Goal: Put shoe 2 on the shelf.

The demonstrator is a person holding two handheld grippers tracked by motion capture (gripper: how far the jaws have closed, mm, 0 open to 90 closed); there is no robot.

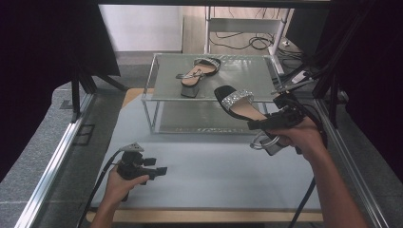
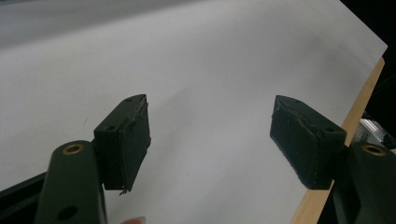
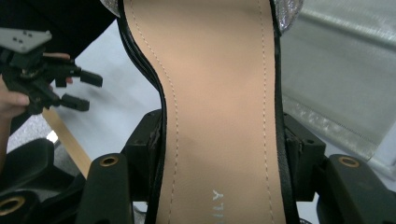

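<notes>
High view: the right gripper (image 1: 266,124) carries a black heeled sandal (image 1: 240,107) in the air above the white table sheet (image 1: 209,166), just in front of the two-tier glass rack (image 1: 157,71), toe pointing towards the rack. Its jaws are clenched across the sole from either side near the heel end, a hold that keeps the shoe level and leaves the toe free to go onto a shelf first. A matching sandal (image 1: 197,73) already stands on the top shelf, so the carried one is probably meant to join it. The left gripper (image 1: 159,171) rests low over the sheet, well apart, jaws released and empty. The carried sandal has a tan stitched insole (image 3: 219,93), black edging, a glittering silver toe strap (image 1: 236,99), a block heel and a loose ankle strap hanging below
</notes>
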